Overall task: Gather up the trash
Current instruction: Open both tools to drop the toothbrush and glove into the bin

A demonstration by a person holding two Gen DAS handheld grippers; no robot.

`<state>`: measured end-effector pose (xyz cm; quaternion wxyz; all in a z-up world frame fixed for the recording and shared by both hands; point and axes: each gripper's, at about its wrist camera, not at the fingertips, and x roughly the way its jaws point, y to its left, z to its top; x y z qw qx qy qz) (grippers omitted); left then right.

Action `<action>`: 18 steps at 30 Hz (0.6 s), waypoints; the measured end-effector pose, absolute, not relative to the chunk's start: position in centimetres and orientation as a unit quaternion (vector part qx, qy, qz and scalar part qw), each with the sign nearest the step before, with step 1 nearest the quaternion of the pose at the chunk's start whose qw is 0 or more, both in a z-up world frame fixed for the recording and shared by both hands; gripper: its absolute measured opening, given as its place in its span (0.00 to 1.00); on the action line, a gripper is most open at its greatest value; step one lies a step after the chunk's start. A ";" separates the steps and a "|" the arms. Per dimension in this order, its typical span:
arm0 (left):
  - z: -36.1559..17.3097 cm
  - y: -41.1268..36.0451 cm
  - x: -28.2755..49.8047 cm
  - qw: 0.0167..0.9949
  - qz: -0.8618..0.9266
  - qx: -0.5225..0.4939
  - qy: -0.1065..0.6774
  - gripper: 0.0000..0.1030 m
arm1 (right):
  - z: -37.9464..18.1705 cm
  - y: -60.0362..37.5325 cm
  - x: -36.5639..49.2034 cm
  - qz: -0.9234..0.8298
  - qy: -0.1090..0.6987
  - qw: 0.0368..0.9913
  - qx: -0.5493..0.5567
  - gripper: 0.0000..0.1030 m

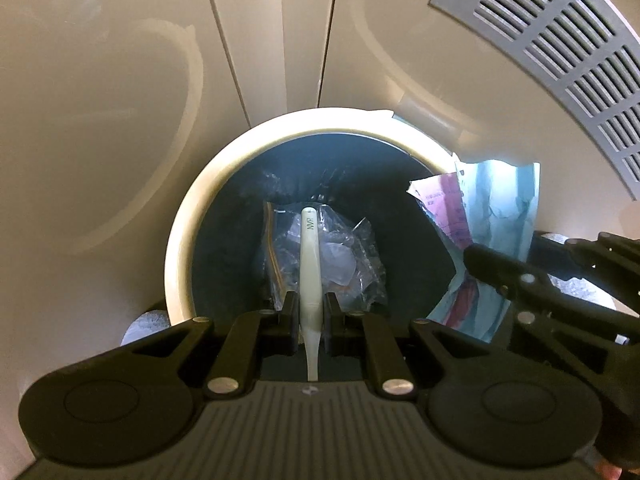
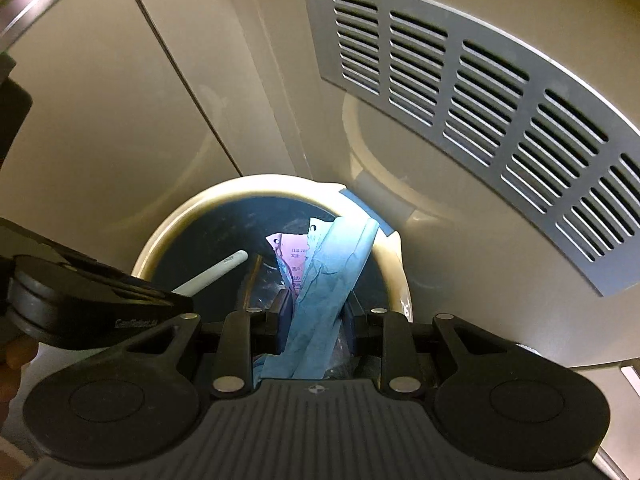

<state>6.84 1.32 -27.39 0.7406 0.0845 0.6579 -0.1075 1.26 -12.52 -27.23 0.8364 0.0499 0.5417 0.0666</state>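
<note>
Tools, two of them, hang side by side over one round bin. The left tool (image 1: 312,312) is pinched narrow on a single white plastic utensil handle (image 1: 309,256), which juts forward from between its pads and points down into the bin's mouth; seen from the right wrist, the same handle (image 2: 216,274) slants in from the left over the dark opening. The right tool (image 2: 316,320) is clamped on a bundle of crumpled blue paper (image 2: 320,292) with one pink printed slip (image 2: 291,258) tucked against it; the bundle's upper end leans over the bin's far right rim, and in the left view it stands at the bin's right edge (image 1: 496,216). The bin (image 1: 180,240) has a cream rim and a dark liner, and crumpled clear plastic wrap (image 1: 340,256) lies at its bottom. The two tools sit close together, nearly touching, so little free room remains between them. Beyond the bin's far edge stand pale cabinet panels (image 1: 120,80), and one grey slatted vent panel (image 2: 480,92) runs across the upper right.
</note>
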 end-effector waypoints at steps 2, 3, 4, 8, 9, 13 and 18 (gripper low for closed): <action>-27.7 1.0 6.9 0.741 -0.108 0.090 0.657 0.13 | -27.5 -12.3 1.5 0.064 0.545 0.835 0.048 0.29; -27.8 0.9 7.0 0.741 -0.109 0.093 0.656 0.13 | -27.7 -12.3 1.7 0.062 0.547 0.834 0.047 0.30; -28.0 0.8 7.1 0.742 -0.109 0.097 0.654 0.13 | -28.0 -12.2 2.0 0.060 0.549 0.833 0.047 0.31; -28.0 -0.1 6.9 0.761 -0.114 0.131 0.625 0.31 | -28.0 -11.7 2.4 0.053 0.551 0.832 0.037 0.39; -27.9 -0.2 6.9 0.762 -0.110 0.141 0.622 0.50 | -28.0 -11.7 2.5 0.052 0.551 0.833 0.034 0.41; -27.4 0.5 7.2 0.773 -0.096 0.138 0.612 0.84 | -27.8 -12.0 2.4 0.030 0.553 0.832 0.036 0.53; -26.1 2.2 7.0 0.771 -0.098 0.109 0.620 0.93 | -26.5 -12.8 1.7 0.036 0.547 0.835 0.047 0.73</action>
